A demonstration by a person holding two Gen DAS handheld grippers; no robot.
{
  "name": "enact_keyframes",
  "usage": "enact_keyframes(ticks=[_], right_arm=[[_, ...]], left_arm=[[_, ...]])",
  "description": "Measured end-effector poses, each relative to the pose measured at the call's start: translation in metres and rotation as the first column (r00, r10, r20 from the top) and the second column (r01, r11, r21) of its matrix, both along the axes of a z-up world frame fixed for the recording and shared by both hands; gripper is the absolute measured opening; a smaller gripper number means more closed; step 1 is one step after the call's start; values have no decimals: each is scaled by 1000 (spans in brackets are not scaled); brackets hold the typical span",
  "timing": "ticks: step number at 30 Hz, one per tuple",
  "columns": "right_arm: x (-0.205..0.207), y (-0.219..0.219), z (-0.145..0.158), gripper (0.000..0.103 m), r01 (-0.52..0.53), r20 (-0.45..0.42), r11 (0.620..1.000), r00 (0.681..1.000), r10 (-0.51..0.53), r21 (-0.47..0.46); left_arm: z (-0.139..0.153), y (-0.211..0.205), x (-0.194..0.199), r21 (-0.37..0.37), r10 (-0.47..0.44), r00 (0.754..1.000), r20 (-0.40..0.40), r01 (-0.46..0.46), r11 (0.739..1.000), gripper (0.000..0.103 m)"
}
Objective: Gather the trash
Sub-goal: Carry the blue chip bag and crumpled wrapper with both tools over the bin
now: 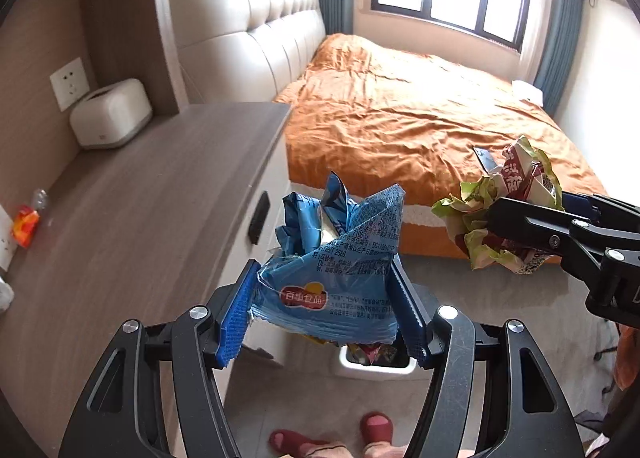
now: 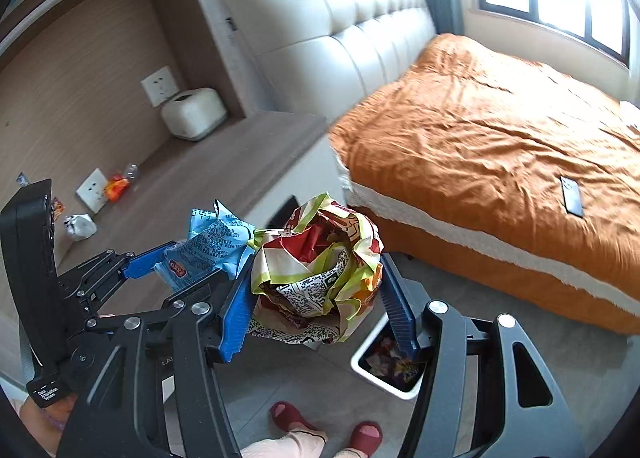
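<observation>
Bedroom floor below: left gripper (image 1: 322,298) jaws clamp blue wrapper (image 1: 340,254); right gripper (image 2: 316,298) jaws clamp crumpled bag (image 2: 316,266).

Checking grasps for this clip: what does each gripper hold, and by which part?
The left gripper clamps a crumpled blue snack bag across its lower, printed end. The right gripper clamps a crumpled red, white and lime-green wrapper across its middle.

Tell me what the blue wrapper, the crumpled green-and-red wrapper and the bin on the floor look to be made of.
Blue wrapper: thin glossy plastic film, sharply creased, seemingly silvery inside.
Green-and-red wrapper: crumpled printed film or coated paper; the matte folds leave it open.
Bin: probably hard white plastic, with a smooth, evenly rounded rim.
</observation>
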State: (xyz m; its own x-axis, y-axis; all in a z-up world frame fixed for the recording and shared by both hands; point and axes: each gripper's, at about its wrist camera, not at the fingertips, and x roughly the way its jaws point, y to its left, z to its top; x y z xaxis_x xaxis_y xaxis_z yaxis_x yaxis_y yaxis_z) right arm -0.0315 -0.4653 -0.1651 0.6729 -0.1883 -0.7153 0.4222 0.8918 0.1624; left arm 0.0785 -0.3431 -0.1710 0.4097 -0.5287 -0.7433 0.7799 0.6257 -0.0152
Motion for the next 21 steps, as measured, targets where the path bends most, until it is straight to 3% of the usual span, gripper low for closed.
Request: enact_keyframes(ticks=[8,14,21], right_arm=[[-9,-40,-66,60,108,-111,994,988,-105,22],[-2,-73,-147,60,185,-210,982,962,-175,33],[13,-110,-256,60,225,-303,972,933,-197,61]], left_arm=[[-70,-52,-9,58,-91,992,-87,96,994,62],[-164,-90,-4,140,-141,976,-167,165,976,63],[-267,-123,7,174,-177,959,-221,218,960,63]])
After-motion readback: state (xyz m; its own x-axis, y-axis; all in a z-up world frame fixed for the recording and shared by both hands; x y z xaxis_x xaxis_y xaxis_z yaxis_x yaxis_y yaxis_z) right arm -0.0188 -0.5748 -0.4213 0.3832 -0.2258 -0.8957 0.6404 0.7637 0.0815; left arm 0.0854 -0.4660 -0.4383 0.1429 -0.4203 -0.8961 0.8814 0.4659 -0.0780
